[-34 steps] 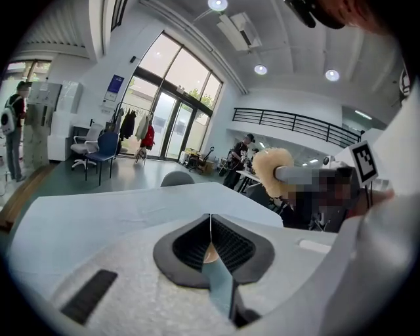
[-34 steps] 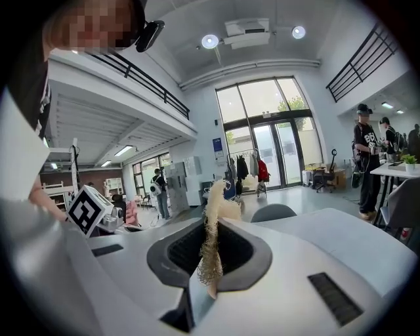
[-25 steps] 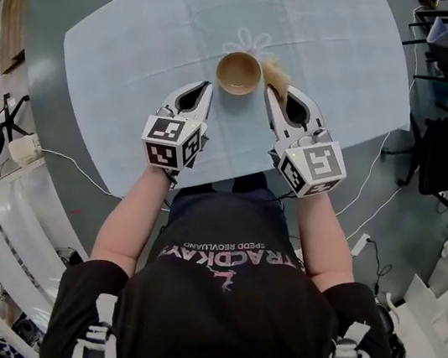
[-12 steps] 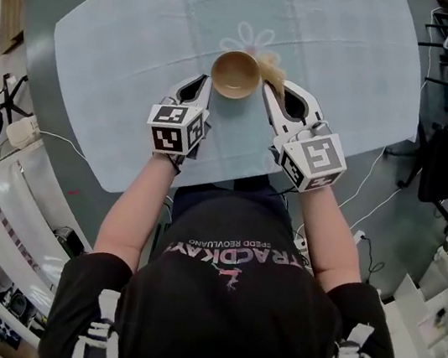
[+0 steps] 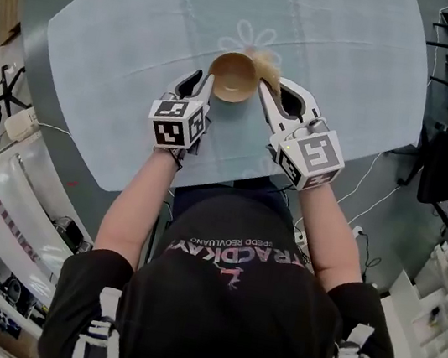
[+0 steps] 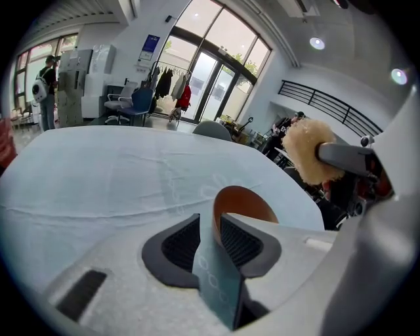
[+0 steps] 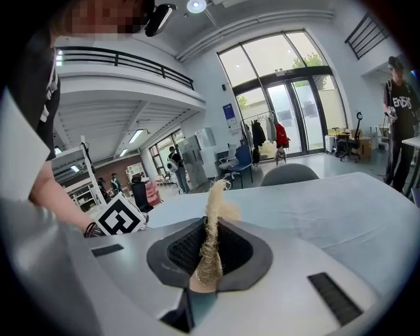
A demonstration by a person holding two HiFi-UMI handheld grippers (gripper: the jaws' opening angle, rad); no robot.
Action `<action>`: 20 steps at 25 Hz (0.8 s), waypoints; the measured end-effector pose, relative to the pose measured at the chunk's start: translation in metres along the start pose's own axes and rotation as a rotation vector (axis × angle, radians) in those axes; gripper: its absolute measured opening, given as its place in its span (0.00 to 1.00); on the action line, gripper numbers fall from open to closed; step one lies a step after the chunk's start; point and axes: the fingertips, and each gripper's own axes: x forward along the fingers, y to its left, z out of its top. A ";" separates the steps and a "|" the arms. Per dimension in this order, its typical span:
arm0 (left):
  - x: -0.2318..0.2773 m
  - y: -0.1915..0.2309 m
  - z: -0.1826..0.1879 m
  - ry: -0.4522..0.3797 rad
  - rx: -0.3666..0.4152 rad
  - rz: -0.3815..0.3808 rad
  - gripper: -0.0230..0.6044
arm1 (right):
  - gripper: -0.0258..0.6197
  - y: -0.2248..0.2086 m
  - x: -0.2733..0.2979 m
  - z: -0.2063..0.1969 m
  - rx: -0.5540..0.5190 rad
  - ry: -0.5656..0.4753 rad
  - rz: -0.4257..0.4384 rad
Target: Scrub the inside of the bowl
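Bowl (image 5: 231, 76), brown and round, seen from above over a pale blue tablecloth (image 5: 349, 42), just below a faint flower print (image 5: 252, 36) at the cloth's middle. Its opening faces up toward the head camera. Whether it rests on the cloth or is lifted off it cannot be told.

At the bowl's near left edge is the left gripper (image 5: 205, 86), held by a person whose bare forearms reach forward from the bottom of the head view. In the left gripper view, the left gripper (image 6: 211, 239) is clamped on the bowl (image 6: 244, 202): the thin brown wall runs straight down between the two dark ribbed pads (image 6: 180, 246), one on each side of it, and the rim rises above them as a brown oval.

At the bowl's right edge is the right gripper (image 5: 269, 90). It holds a scrubber (image 5: 269, 64), a tuft of pale tan fibre, just beside the bowl's far right rim and outside the hollow. In the right gripper view, the right gripper (image 7: 210, 252) is closed tight on the scrubber (image 7: 211, 230), which stands up between its dark pads as a thin, frayed strand. In the left gripper view, the scrubber (image 6: 306, 149) shows as a fluffy ball above and to the right of the bowl, with a gap between them. The left gripper's marker cube (image 7: 118, 220) shows at the left of the right gripper view.
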 end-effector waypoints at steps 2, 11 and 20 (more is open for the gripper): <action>0.005 -0.001 -0.001 0.009 -0.003 -0.006 0.21 | 0.09 0.000 0.004 -0.003 0.005 0.007 0.005; 0.020 -0.005 -0.003 0.059 0.006 -0.010 0.10 | 0.09 0.002 0.007 -0.007 0.015 0.029 -0.001; 0.007 -0.009 0.011 0.025 0.019 -0.009 0.08 | 0.09 0.008 0.011 -0.017 -0.053 0.111 -0.011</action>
